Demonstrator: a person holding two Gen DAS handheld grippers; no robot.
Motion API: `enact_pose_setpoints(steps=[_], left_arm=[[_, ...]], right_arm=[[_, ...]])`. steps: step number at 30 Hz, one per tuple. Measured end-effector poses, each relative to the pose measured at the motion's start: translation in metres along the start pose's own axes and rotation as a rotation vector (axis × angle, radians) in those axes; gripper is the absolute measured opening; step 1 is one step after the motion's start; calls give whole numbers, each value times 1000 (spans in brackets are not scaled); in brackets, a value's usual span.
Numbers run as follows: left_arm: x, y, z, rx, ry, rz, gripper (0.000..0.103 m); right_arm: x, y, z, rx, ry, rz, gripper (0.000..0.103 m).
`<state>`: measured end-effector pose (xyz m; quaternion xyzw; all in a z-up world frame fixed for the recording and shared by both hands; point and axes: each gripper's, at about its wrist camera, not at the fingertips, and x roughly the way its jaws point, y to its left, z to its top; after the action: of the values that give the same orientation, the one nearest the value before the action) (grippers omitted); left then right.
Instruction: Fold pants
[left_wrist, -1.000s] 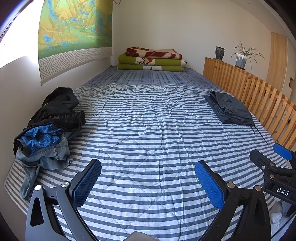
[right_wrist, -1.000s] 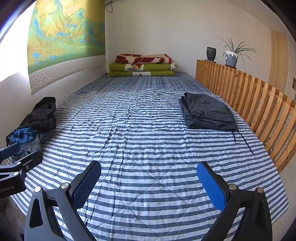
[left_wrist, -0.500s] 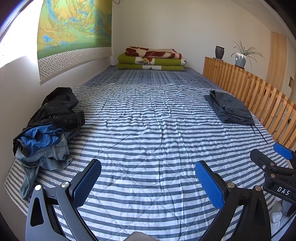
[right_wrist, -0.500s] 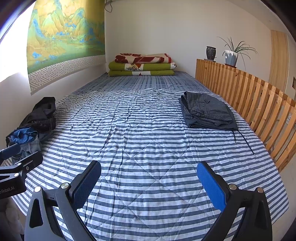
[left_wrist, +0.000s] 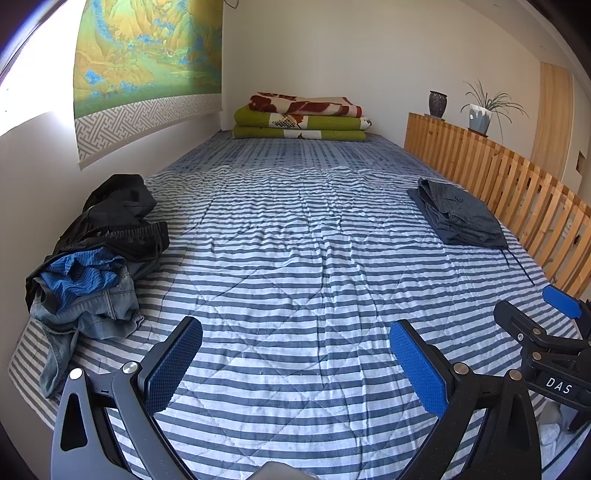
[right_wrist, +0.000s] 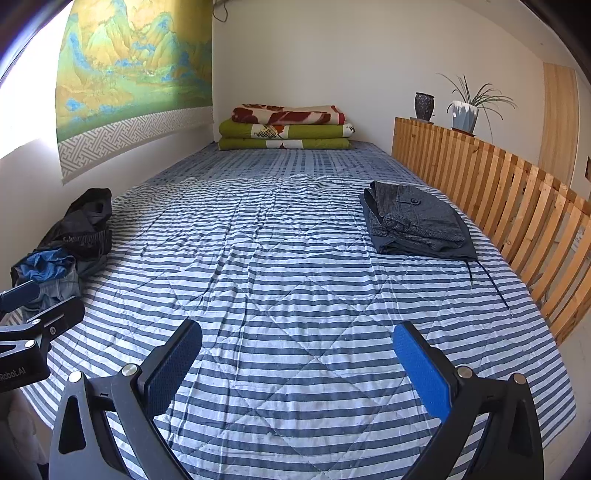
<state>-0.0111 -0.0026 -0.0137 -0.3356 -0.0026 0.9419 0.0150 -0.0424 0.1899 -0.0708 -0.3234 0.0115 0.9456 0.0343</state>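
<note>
The bed (left_wrist: 295, 258) is bare mid-way; unfolded pants sit in a heap (left_wrist: 92, 266) by the left wall, well apart from the folded pair (right_wrist: 417, 225) by the slats. Both the left gripper (left_wrist: 295, 362) and right gripper (right_wrist: 297, 363) gape wide, empty (hovering low); a grab at the heap could lift several tangled garments, whose lower layers are hidden

Folded pants (right_wrist: 415, 225): dark grey, one buttoned pocket facing up, lying flat as a neat rectangle by the bed's right edge, a drawstring trailing toward the near edge. Pile (left_wrist: 96, 251): crumpled black, blue and denim garments heaped unfolded along the bed's left edge.
</note>
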Motion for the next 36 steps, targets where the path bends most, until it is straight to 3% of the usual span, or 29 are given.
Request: enact_pose_setpoints(steps=[36], left_arm=[[2, 8, 4, -7, -9, 4, 102]], right_arm=[[6, 7, 1, -21, 7, -2, 102]])
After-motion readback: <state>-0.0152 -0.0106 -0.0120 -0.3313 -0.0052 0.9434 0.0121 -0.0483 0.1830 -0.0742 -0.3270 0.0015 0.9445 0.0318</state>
